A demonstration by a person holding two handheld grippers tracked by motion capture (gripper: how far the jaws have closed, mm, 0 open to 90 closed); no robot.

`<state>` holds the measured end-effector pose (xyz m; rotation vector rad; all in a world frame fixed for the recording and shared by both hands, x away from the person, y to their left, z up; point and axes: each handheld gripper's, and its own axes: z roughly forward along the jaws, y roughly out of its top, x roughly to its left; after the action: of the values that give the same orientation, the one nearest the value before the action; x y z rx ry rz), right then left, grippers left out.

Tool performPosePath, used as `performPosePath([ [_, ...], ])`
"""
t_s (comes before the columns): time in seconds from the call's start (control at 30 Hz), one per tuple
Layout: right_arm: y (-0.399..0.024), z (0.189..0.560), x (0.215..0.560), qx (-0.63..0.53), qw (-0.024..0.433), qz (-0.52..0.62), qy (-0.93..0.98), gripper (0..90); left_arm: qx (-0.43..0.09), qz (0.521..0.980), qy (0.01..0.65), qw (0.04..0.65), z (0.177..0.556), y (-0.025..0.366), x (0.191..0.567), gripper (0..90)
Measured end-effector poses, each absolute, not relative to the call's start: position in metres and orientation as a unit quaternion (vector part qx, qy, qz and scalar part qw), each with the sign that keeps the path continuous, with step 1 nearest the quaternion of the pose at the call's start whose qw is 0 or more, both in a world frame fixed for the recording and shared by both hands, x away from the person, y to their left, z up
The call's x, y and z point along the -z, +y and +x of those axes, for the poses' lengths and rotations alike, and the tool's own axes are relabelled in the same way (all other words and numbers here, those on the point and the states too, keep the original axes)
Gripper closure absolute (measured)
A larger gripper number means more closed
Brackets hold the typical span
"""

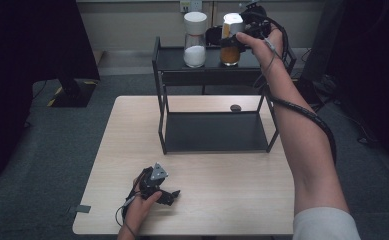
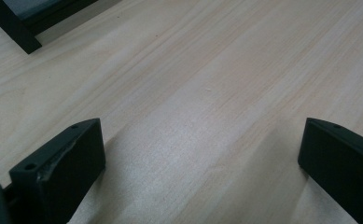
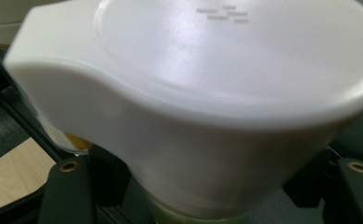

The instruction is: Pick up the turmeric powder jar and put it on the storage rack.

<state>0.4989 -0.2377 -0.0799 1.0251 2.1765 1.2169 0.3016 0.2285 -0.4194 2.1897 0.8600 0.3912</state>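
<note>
Your right claw (image 1: 230, 44) is gripping the orange jar (image 1: 230, 52) on the rack's (image 1: 158, 85) top shelf, not yet released; left claw (image 1: 168, 196) is resting open.

A rack (image 1: 163, 107) is set at the far side of the counter (image 1: 122, 150). On its top shelf, 2 jars are placed side by side, the left jar (image 1: 195, 40) just beside the right jar (image 1: 230, 42).

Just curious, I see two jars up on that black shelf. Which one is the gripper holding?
The jar with orange-brown contents, on the right; the right gripper is clamped on it. The jar of white powder beside it stands untouched.
</note>
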Motion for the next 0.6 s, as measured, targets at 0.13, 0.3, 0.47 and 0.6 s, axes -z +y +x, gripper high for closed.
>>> performPosePath([
  [0.13,-0.2384,0.4990,0.0802,-0.440,0.221,0.366,0.789,30.5,-0.152,0.853,0.335,0.369,0.3017,0.2285,0.4193,0.0],
  [0.3,-0.2373,0.4989,0.0775,-0.434,0.220,0.366,0.793,27.4,-0.152,0.853,0.335,0.369,0.3017,0.2285,0.4193,0.0],
  [0.47,-0.2387,0.4980,0.0768,-0.431,0.216,0.370,0.794,12.3,-0.152,0.853,0.335,0.369,0.3017,0.2285,0.4193,0.0],
  [0.6,-0.2423,0.4945,0.0786,-0.437,0.210,0.373,0.791,4.7,-0.152,0.853,0.335,0.369,0.3016,0.2285,0.4193,0.0],
])
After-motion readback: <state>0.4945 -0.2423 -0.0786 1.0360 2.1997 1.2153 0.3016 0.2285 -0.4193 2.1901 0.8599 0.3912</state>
